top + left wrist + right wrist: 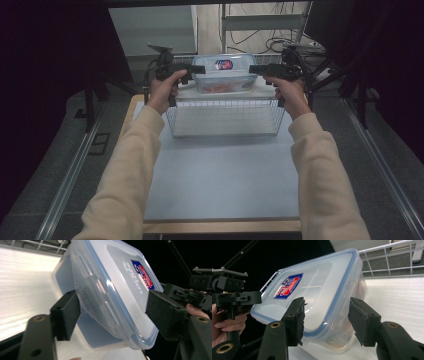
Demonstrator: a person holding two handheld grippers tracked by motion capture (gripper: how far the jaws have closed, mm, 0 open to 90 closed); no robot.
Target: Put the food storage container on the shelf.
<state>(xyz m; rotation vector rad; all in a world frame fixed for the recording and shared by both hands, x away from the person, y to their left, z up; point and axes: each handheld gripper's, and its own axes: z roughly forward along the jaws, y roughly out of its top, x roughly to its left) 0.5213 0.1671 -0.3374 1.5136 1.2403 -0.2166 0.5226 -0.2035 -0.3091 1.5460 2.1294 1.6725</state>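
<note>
left gripper (197,70): held in the person's left hand (164,90), reaching in from the left toward the end of the clear plastic container (224,74). in the left gripper view its two black jaws stand apart on either side of the container's (107,290) short end, one under the lid's rim and one over the lid; a gap shows at the upper jaw, and the lower jaw sits just at the side flap, contact there unclear. jaws parted, not clamped on the box.

right gripper (256,70): held in the right hand (290,95), reaching in from the right toward the opposite end. in the right gripper view its jaws straddle the container's (317,297) corner, one over the lid, one beside the wall; small gaps visible both sides. parted at medium width, no clamping seen.

container: rectangular, translucent, blue seal line round the lid, red-and-blue label (288,286) on top. reddish contents show faintly through the wall in the high view. it rests on a white board (190,92) laid over the far part of a white wire basket (225,117); the two grippers face each other across it.

basket stands at the far end of a pale grey mat (220,175) on the table. cream sleeves (130,165) come in from the bottom edge on both sides. dark surroundings left and right; cables (280,37) and a metal frame behind the basket.
</note>
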